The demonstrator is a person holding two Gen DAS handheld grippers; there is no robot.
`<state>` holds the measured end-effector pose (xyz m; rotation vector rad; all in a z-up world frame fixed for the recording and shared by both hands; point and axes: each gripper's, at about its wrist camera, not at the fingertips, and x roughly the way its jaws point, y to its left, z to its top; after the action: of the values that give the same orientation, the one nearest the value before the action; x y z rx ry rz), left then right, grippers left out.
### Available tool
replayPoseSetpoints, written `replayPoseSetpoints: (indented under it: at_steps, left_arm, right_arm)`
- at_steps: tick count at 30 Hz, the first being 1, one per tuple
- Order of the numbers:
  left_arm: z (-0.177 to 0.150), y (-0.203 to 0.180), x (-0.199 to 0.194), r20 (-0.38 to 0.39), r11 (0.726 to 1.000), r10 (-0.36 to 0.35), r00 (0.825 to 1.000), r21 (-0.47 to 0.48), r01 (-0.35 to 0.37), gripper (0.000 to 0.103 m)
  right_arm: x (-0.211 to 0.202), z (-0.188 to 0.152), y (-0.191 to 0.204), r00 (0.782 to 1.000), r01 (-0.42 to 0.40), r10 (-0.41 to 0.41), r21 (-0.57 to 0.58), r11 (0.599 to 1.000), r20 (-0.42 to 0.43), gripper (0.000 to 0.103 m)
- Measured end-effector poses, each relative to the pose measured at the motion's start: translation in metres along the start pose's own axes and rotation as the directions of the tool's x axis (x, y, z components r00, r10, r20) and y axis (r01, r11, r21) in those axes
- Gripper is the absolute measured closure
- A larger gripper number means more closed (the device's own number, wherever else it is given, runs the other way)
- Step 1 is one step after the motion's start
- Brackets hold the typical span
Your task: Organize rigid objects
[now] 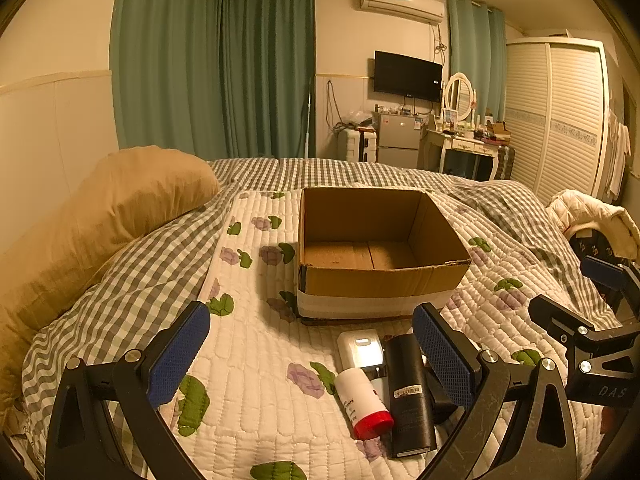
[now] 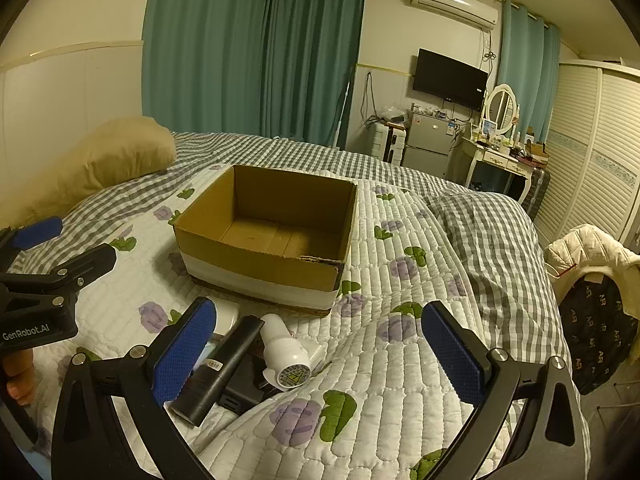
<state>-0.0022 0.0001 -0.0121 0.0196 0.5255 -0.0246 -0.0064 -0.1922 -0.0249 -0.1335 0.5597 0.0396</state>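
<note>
An open, empty cardboard box (image 1: 384,284) stands on the quilted bed; it also shows in the right wrist view (image 2: 256,264). In front of it lie a black cylinder (image 1: 410,396) (image 2: 218,368), a white bottle with a red cap (image 1: 362,402), a flat white device (image 1: 360,350) (image 2: 226,314) and a white bottle (image 2: 284,350). My left gripper (image 1: 312,356) is open, empty, above the quilt just left of the pile. My right gripper (image 2: 320,354) is open, empty, over the pile's right side.
A tan pillow (image 1: 116,204) lies at the left of the bed. A checked duvet (image 2: 480,232) bunches on the right. A jacket (image 2: 592,264) hangs off the bed's right side. A fridge, dressing table and wardrobe stand at the far wall.
</note>
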Motion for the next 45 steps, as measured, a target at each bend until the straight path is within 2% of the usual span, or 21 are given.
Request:
replayPoseSetpoints:
  at_steps: [24, 30, 34, 36, 38, 40, 42, 45]
  left_arm:
    - [0.007, -0.003, 0.0, -0.005, 1.0, -0.008, 1.0, 0.003, 0.008, 0.0]
    - [0.018, 0.0, -0.003, -0.001, 0.998, -0.053, 0.999, -0.036, 0.053, 0.0]
    - [0.024, -0.003, 0.005, -0.029, 0.999, -0.043, 0.999, -0.029, 0.042, 0.0]
    - [0.021, -0.004, 0.017, -0.078, 1.0, -0.021, 0.997, -0.023, 0.019, 0.001]
    - [0.014, -0.007, 0.034, -0.156, 1.0, -0.007, 0.988, -0.017, 0.004, 0.001]
    - [0.0, -0.009, 0.054, -0.252, 1.0, -0.003, 0.968, -0.016, -0.001, 0.002]
    - [-0.014, -0.011, 0.074, -0.339, 1.0, 0.001, 0.941, -0.013, -0.006, 0.013]
    - [-0.037, -0.017, 0.103, -0.445, 1.0, 0.022, 0.895, 0.005, -0.022, 0.023]
  right_arm:
    - [0.0, 0.002, 0.003, 1.0, -0.022, 0.022, -0.005, 1.0, 0.002, 0.0]
    - [-0.004, 0.016, 0.004, 0.999, -0.028, 0.028, -0.043, 0.999, 0.016, 0.0]
    - [-0.004, 0.031, 0.0, 0.997, -0.071, 0.072, -0.062, 0.996, 0.017, 0.0]
    - [0.004, 0.036, -0.003, 0.996, -0.088, 0.088, -0.075, 0.993, -0.003, 0.0]
    - [0.021, 0.037, -0.005, 0.992, -0.116, 0.112, -0.083, 0.99, -0.054, 0.0]
    - [0.041, 0.032, -0.004, 0.985, -0.144, 0.135, -0.081, 0.986, -0.108, 0.0]
    - [0.066, 0.023, -0.002, 0.971, -0.17, 0.152, -0.082, 0.982, -0.186, 0.0]
    - [0.09, 0.007, 0.003, 0.95, -0.199, 0.174, -0.074, 0.977, -0.258, 0.001]
